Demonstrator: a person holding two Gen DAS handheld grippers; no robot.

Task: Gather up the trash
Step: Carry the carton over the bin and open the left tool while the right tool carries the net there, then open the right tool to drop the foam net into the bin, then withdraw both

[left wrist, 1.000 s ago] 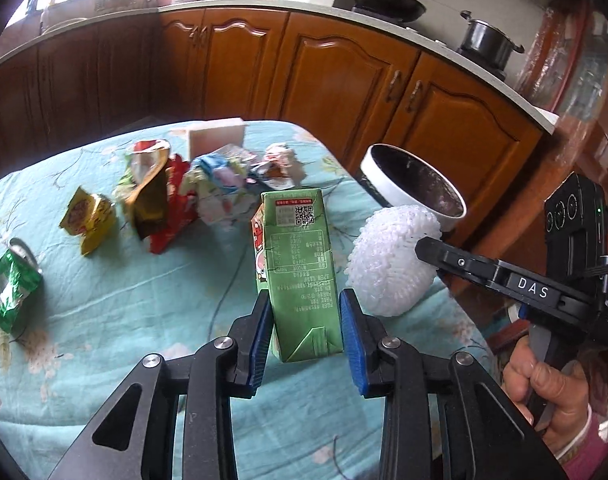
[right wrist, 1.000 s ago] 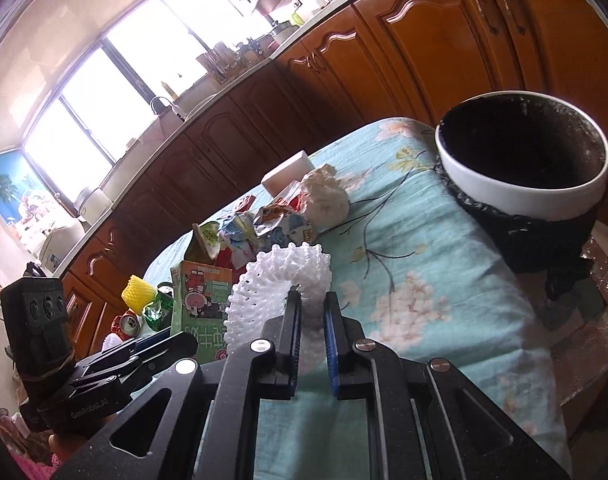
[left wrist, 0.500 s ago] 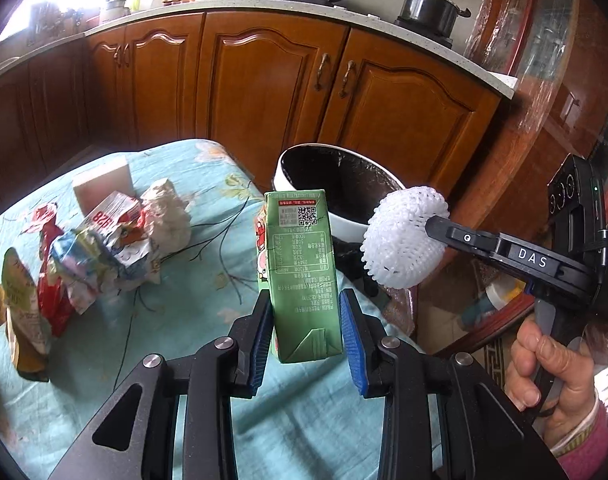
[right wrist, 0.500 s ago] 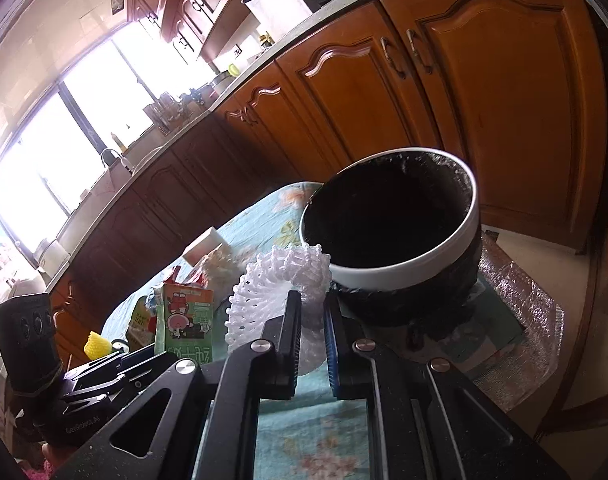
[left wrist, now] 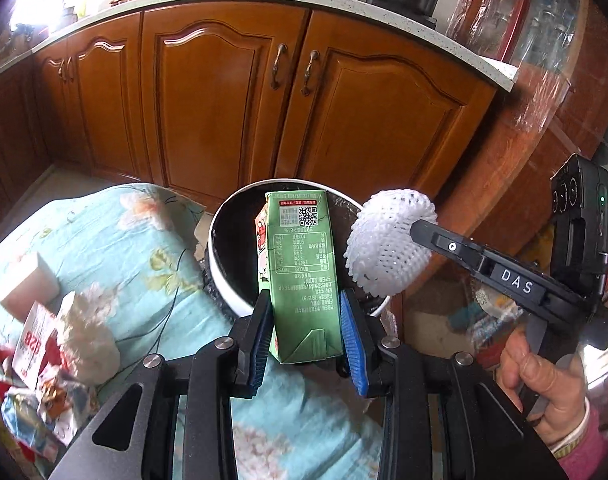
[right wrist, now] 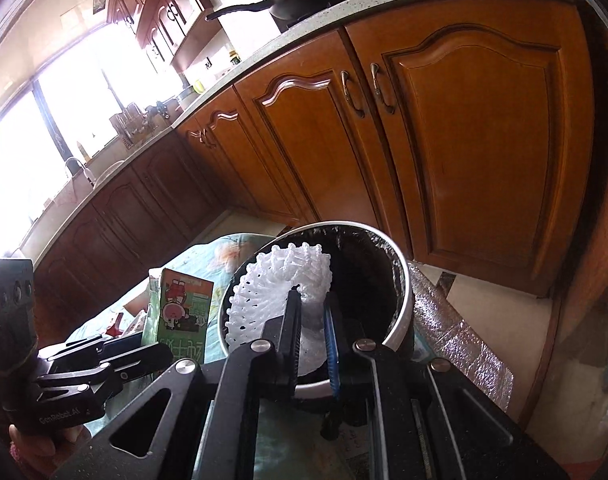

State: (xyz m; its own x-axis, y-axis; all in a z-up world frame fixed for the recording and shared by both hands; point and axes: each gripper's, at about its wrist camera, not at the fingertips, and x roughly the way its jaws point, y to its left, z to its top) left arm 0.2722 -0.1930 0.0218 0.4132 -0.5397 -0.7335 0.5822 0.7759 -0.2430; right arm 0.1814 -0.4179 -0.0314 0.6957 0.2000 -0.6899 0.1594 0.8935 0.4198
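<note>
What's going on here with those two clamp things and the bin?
A person is clearing trash off a table, holding a gripper in each hand. The left gripper is shut on a green carton, and the right gripper is shut on a white foam net. Both are held at the bin, which sits at the edge of the table. Neither item has been dropped in yet. More wrappers lie on the table.

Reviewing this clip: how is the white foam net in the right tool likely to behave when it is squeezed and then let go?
The white foam net probably squashes easily: it bulges out to one side of the right tool, whose jaws stand close together. It looks very light for its bulk, being open mesh. Released over the bin, it may spring back and drop slowly.
</note>
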